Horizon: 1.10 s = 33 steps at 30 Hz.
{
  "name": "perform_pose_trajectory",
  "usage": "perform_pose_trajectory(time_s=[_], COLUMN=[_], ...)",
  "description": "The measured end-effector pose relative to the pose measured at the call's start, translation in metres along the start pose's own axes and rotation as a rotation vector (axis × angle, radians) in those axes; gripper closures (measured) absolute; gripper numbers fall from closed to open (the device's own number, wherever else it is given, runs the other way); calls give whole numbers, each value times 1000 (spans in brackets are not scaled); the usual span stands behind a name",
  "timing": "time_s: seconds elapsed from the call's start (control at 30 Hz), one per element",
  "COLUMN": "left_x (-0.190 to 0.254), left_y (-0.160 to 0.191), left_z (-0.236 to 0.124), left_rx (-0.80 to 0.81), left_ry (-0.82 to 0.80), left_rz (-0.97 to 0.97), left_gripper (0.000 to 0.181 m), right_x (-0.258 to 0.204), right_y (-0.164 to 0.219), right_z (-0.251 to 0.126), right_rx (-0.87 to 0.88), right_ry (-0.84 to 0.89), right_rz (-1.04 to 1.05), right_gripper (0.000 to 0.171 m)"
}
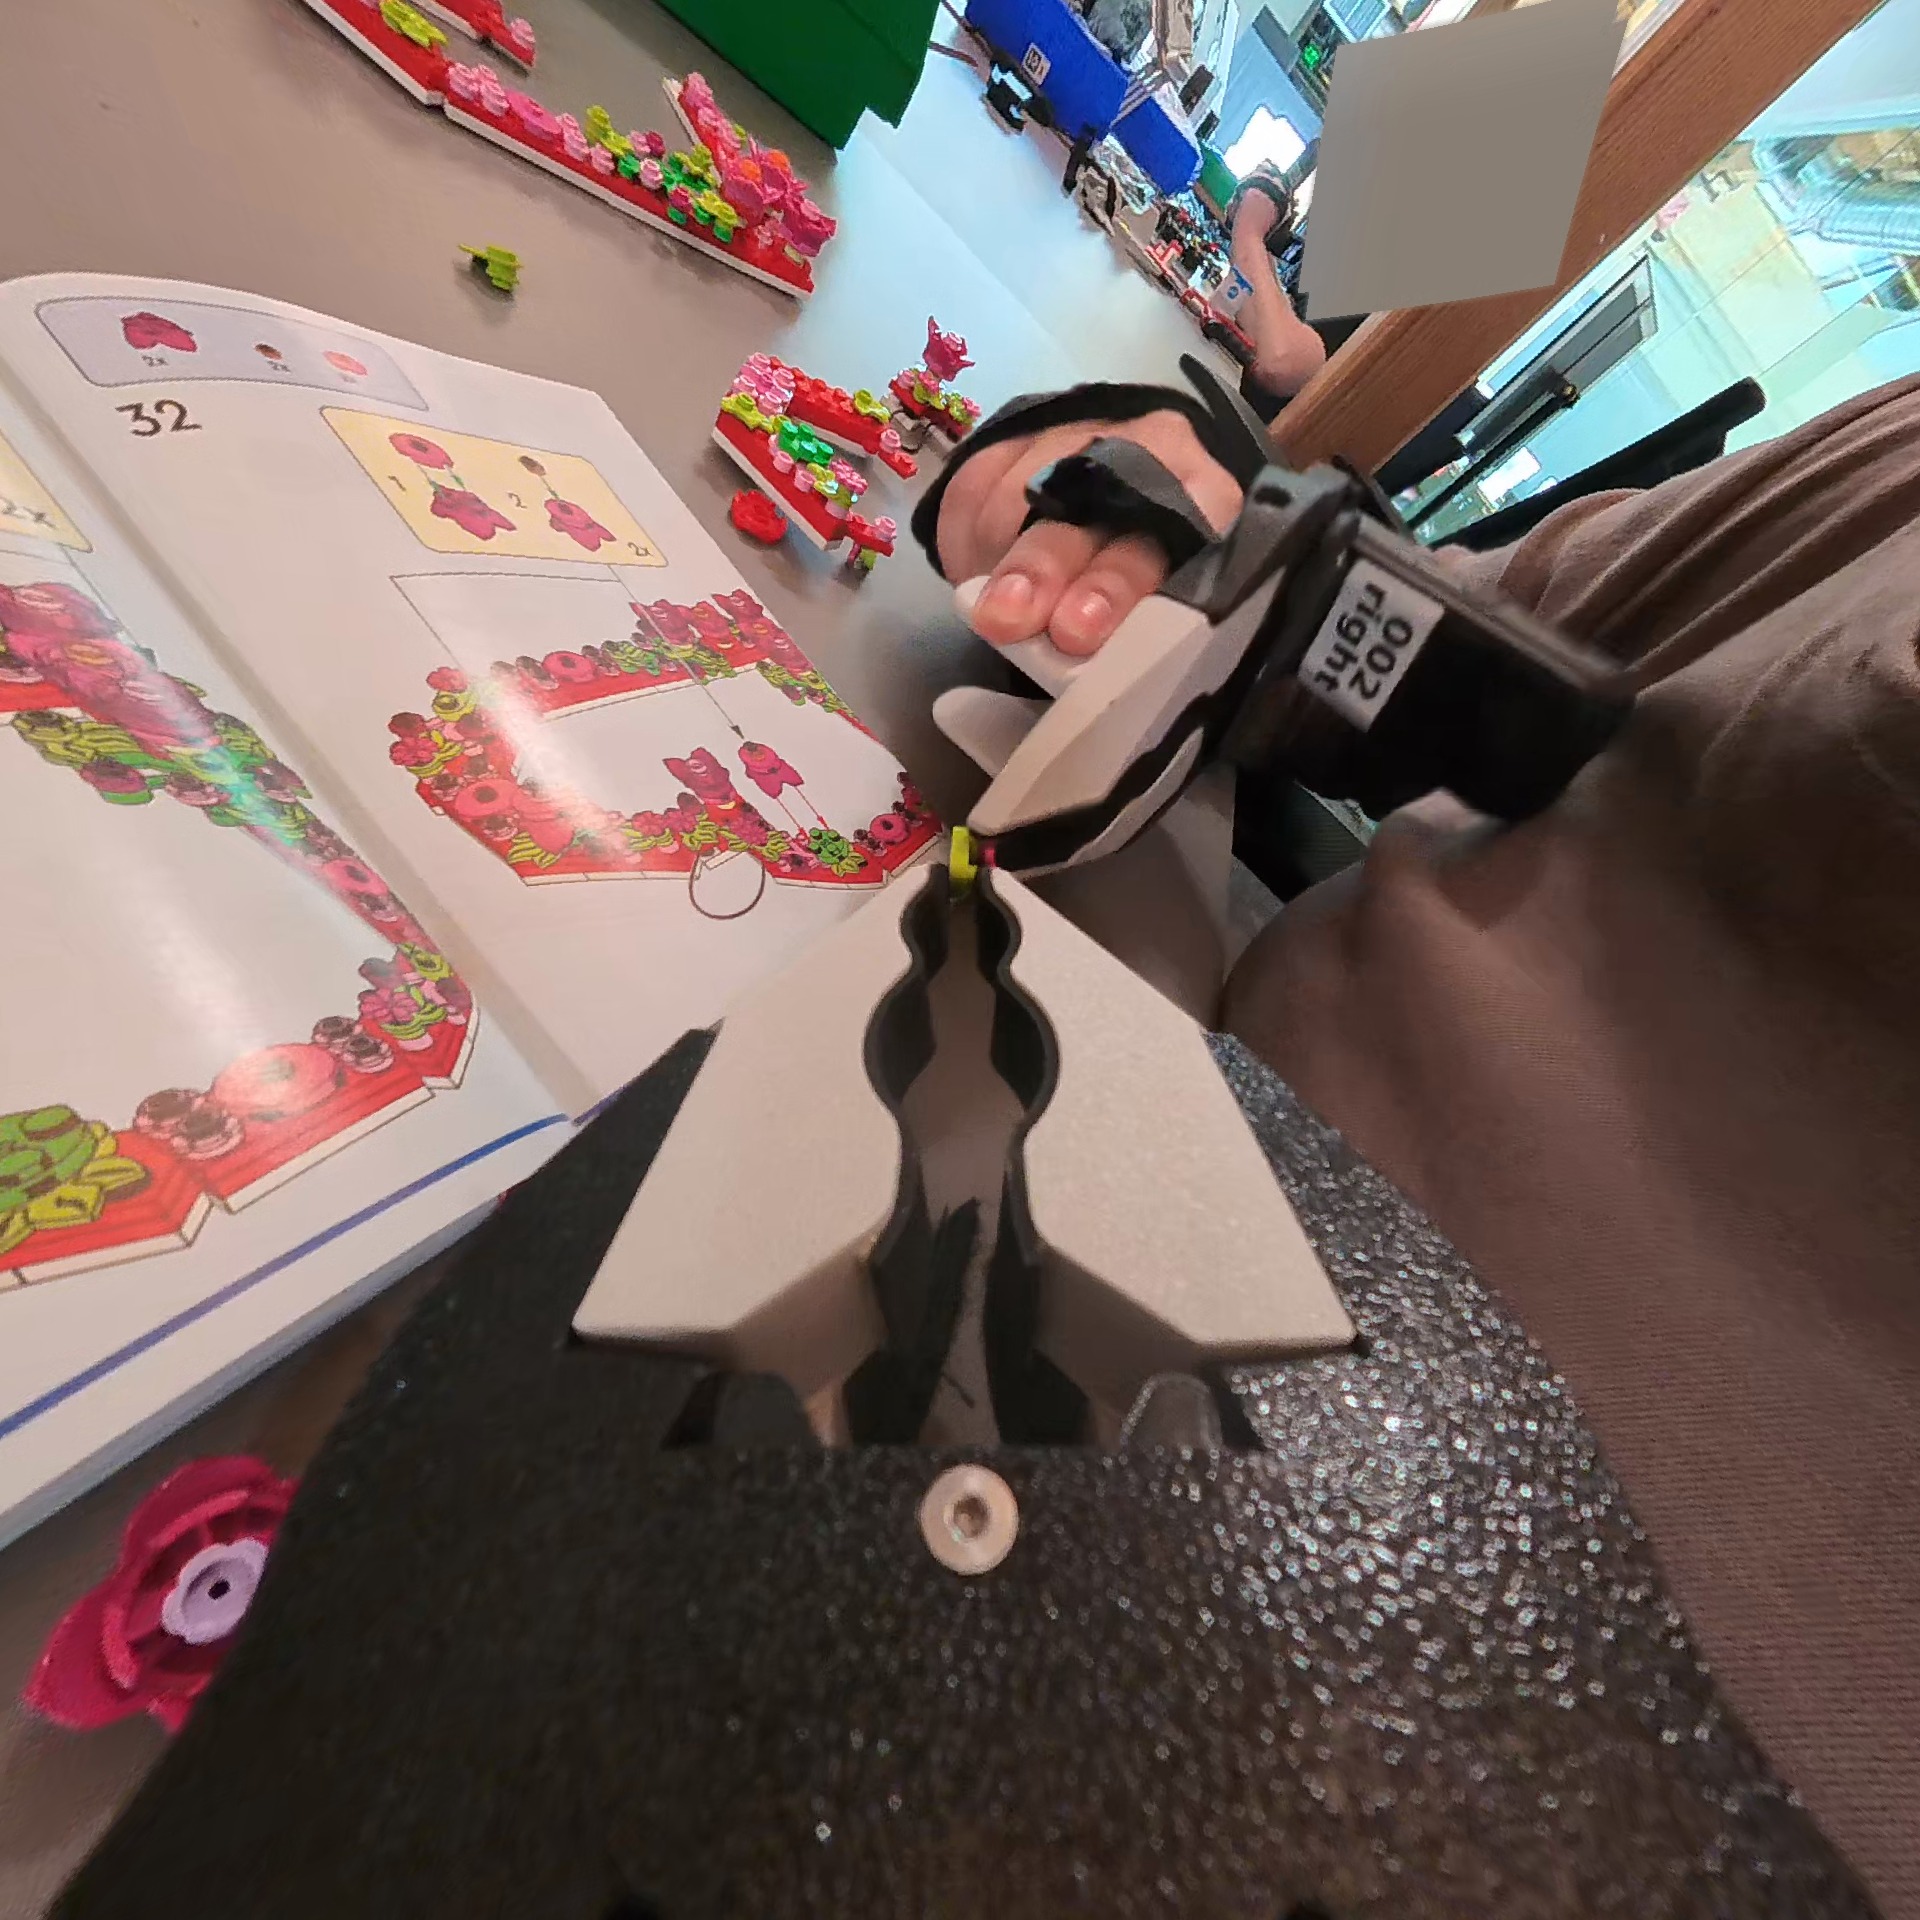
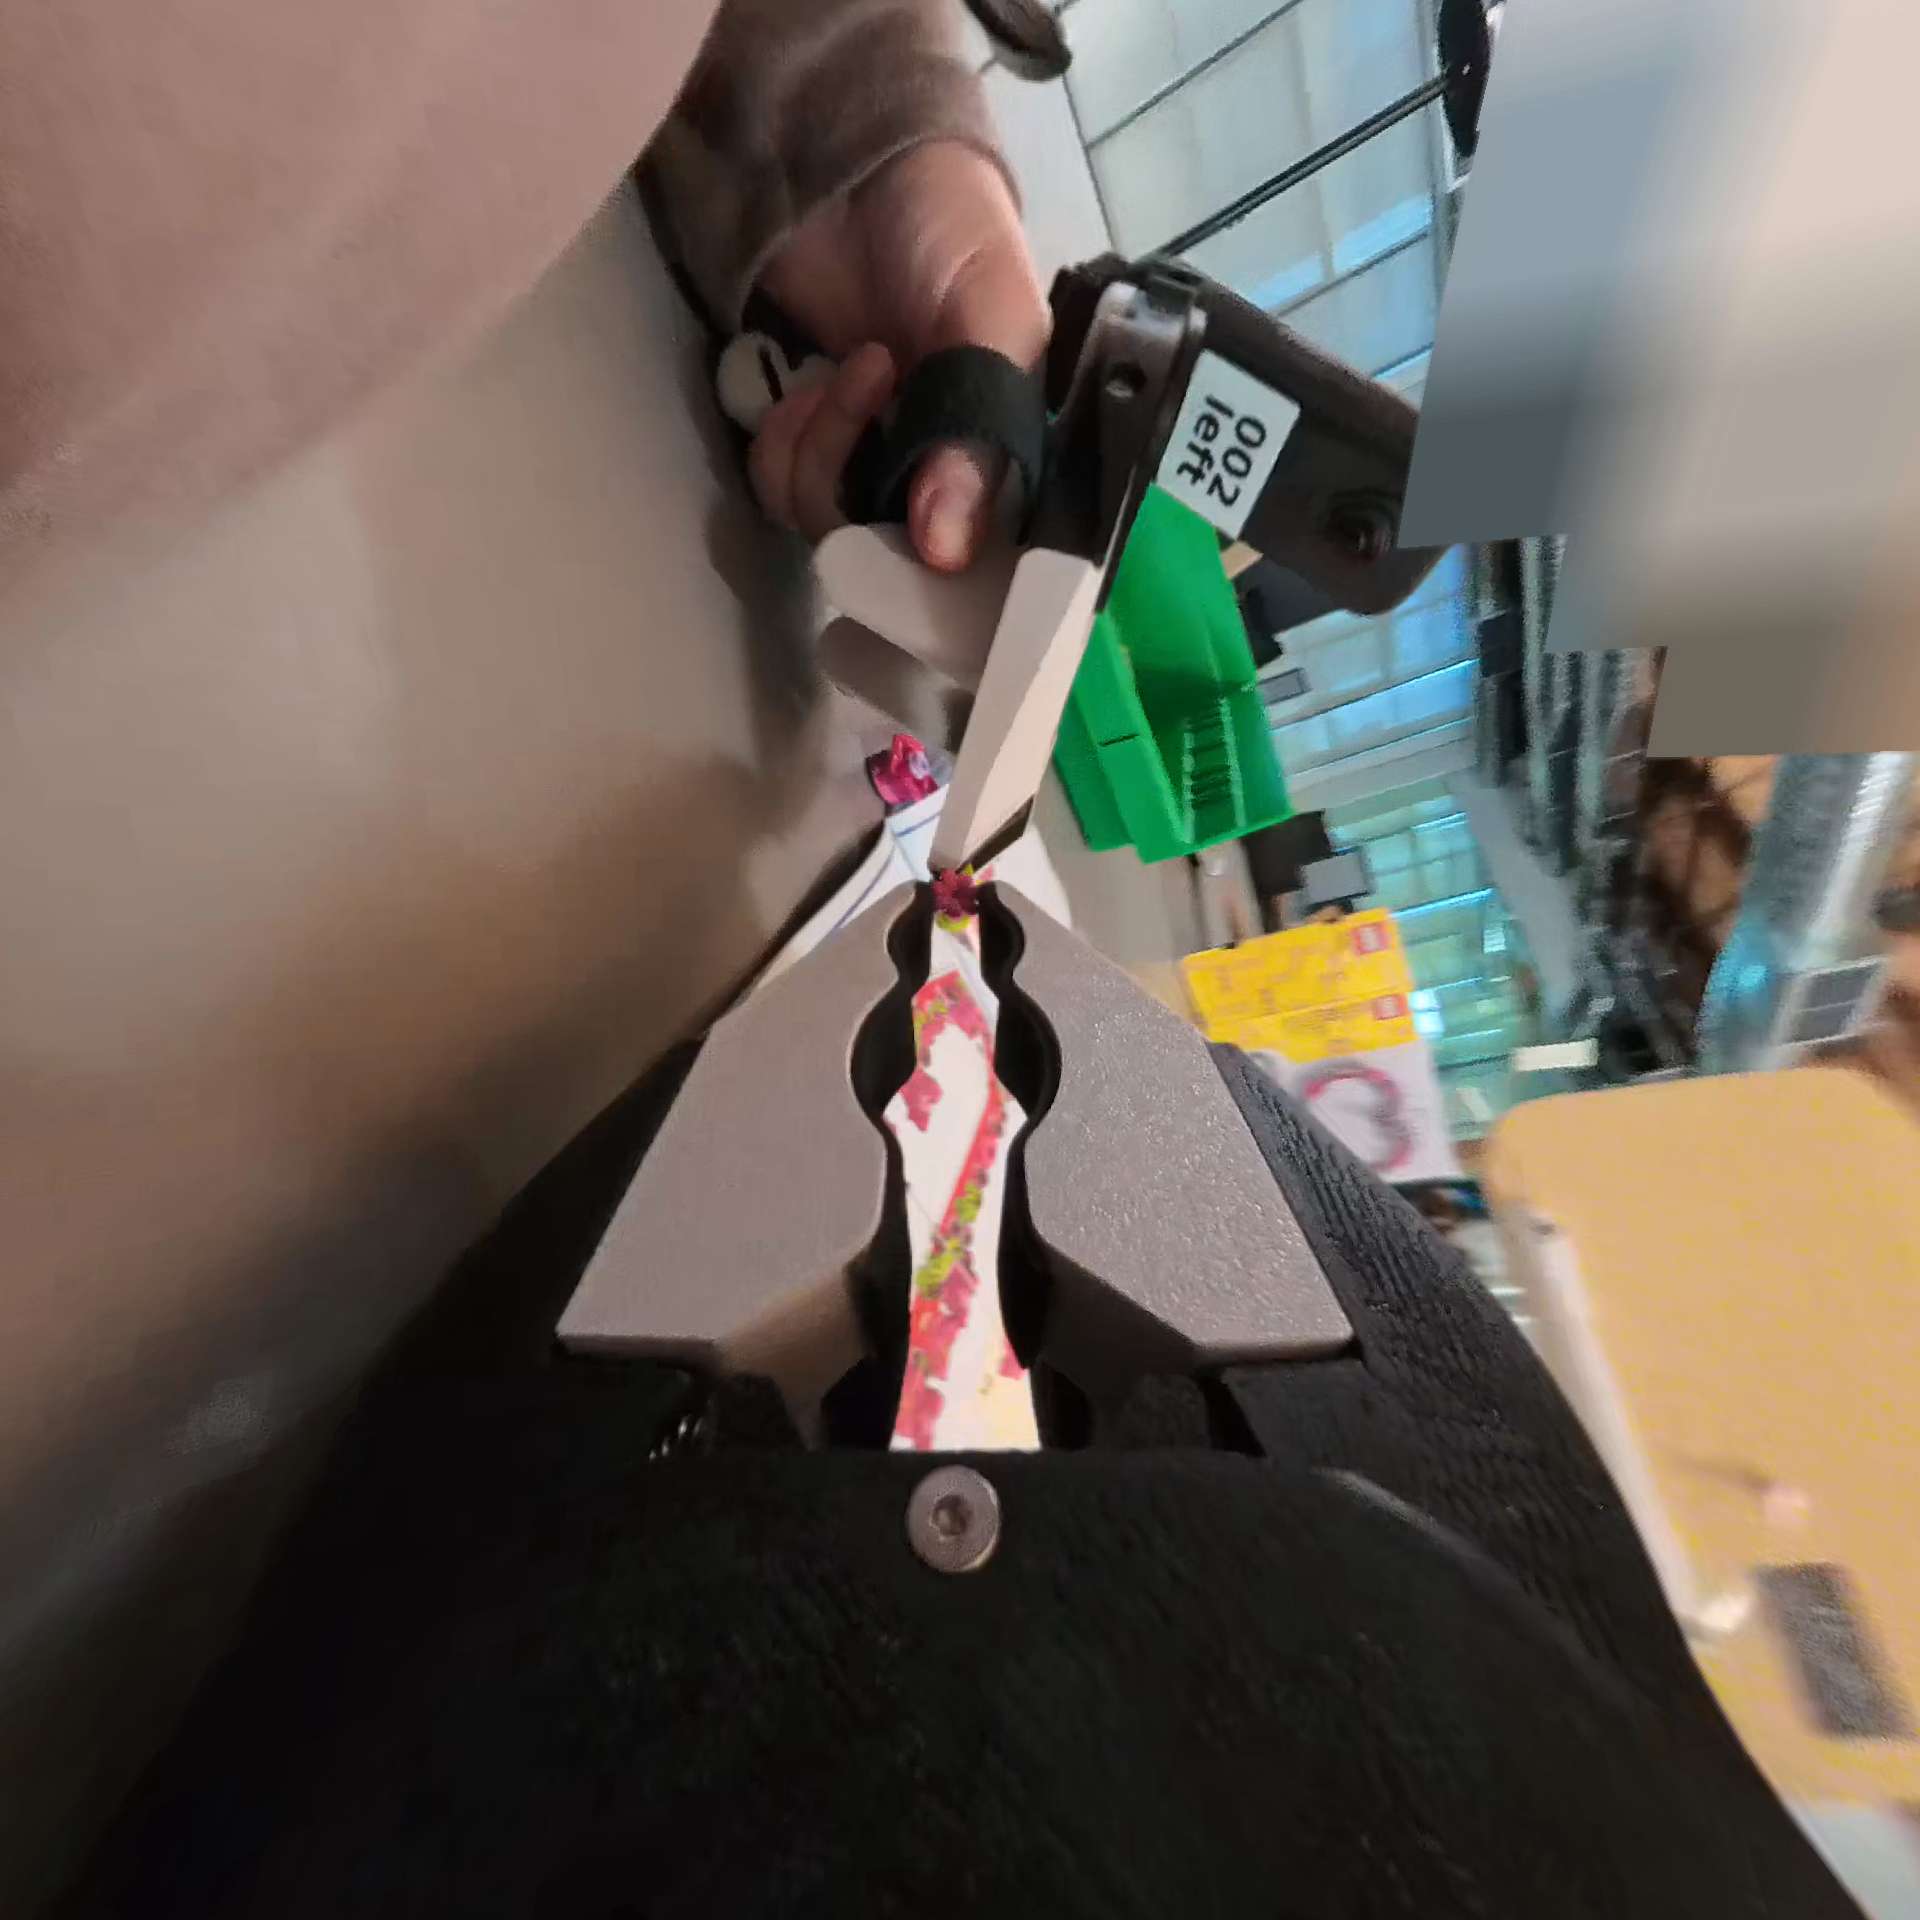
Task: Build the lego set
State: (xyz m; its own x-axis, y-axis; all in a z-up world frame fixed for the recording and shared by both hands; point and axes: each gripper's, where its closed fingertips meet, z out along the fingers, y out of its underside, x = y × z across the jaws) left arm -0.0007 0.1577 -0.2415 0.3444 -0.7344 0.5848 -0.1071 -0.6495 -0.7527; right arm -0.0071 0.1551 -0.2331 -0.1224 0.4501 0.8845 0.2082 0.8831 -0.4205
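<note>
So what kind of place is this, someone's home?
Probably not: it looks like a shared workspace or lab. Large windows, storage bins and another work table lie behind the instruction booklet.

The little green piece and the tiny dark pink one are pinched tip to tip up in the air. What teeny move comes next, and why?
Probably push the two together until they click. The left gripper pinches the green piece, and the right gripper pinches the dark pink piece. They already meet above the open booklet, so only a gentle squeeze toward each other seems left.

claw fingers [image 1: 790, 1122] grey | held piece [image 1: 963, 854] lime | loose flower [image 1: 166, 1590] magenta, lilac centre
</note>
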Motion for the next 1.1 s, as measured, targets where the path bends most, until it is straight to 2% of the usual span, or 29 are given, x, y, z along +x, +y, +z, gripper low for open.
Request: perform_pose_trajectory(time_s=[0.13,0.2,0.47,0.63,0.7,0.83,1.0,1.1], left_x=[1,2,5,6,5,-2,-4,-5], left_y=[1,0,1,1,0,-1,-1,-1], left_z=[0,0,3,4,4,2,1,1], left_rx=[-7,-1,-10,-17,-9,-3,1,4], left_ry=[-5,-3,-28,-50,-64,-55,-60,-58], left_rz=[13,22,97,151,154,63,43,28], left_gripper=[179,179,180,179,179,179,179,179], right_x=[-1,0,-1,-1,-1,-3,1,-5], right_y=[0,0,-1,-2,0,7,8,7], right_z=[-1,-1,-5,-7,-6,0,0,1], right_rx=[43,46,38,39,30,-31,-47,-54], right_ry=[-123,-168,-311,-359,-342,-239,-170,-191], right_rz=[329,429,691,780,768,575,438,404], right_gripper=[164,165,165,165,165,161,156,157])
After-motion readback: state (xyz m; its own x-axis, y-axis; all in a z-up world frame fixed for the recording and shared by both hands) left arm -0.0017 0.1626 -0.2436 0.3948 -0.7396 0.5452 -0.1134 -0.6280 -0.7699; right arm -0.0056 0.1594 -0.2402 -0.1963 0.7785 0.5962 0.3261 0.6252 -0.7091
